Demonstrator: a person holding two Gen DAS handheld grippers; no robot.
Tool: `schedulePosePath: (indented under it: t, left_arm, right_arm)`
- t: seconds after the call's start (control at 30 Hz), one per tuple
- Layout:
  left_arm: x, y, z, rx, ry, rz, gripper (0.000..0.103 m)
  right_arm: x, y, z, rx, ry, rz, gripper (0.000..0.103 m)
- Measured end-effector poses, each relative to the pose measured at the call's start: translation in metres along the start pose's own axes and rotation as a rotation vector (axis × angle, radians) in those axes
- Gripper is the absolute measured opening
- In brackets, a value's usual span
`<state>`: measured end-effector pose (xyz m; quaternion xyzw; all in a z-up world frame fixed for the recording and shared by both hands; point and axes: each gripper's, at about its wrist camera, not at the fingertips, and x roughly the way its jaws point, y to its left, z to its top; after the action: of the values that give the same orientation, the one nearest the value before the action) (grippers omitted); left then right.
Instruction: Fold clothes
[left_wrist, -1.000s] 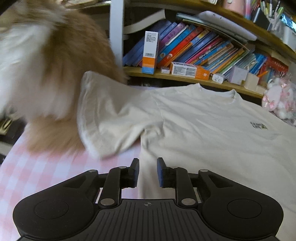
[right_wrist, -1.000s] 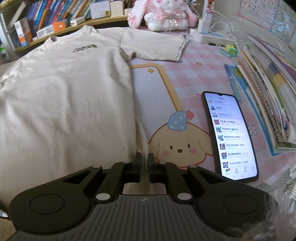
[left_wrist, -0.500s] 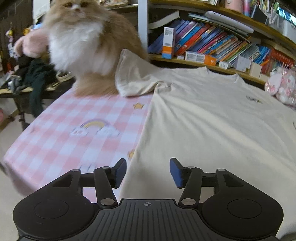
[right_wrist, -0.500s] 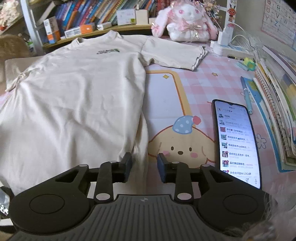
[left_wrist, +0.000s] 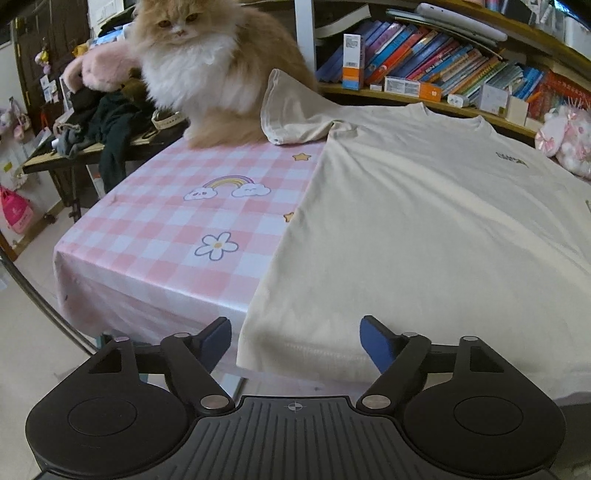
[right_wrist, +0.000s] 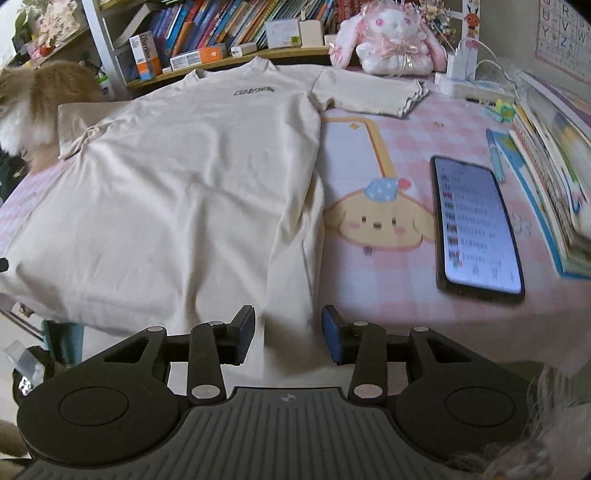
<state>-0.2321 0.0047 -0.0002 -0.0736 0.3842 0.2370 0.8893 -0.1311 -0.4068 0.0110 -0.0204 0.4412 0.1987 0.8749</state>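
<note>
**T-shirt flat on the table, both my grippers opening at its hem**

The cream T-shirt (left_wrist: 424, 229) lies face up on the pink checked table (left_wrist: 166, 236), long axis running from the hem at the bottom of each frame to the collar at the top. My left gripper (left_wrist: 295, 341) is opening wide, the hem's corner between its jaws, untouched. My right gripper (right_wrist: 288, 332) is opening, narrower, over the hem's other corner, gripping nothing. One sleeve drapes against the cat (left_wrist: 210, 70), upper left. A phone (right_wrist: 476, 225) lies right of the shirt; bare cloth between offers room.
</note>
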Motion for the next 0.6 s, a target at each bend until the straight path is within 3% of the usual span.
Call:
schedulePosePath:
  t: [0.27, 0.43, 0.47, 0.53, 0.6]
  left_arm:
    - [0.002, 0.032, -0.002, -0.101, -0.009, -0.047, 0.081]
    - [0.022, 0.052, 0.005, -0.189, 0.033, -0.088, 0.077]
    - [0.027, 0.055, 0.006, -0.196, 0.043, -0.101, 0.075]
    - [0.036, 0.059, 0.008, -0.211, 0.063, -0.136, 0.074]
    - [0.041, 0.064, 0.009, -0.235, 0.074, -0.173, 0.073]
  right_arm:
    - [-0.004, -0.009, -0.004, 0.088, -0.016, -0.042, 0.041]
    - [0.003, -0.009, 0.001, 0.110, -0.003, -0.078, 0.036]
    - [0.005, -0.009, 0.001, 0.111, 0.004, -0.087, 0.032]
    - [0.004, -0.005, 0.004, 0.102, 0.022, -0.073, 0.012]
    - [-0.003, -0.001, 0.009, 0.104, 0.024, -0.020, 0.007]
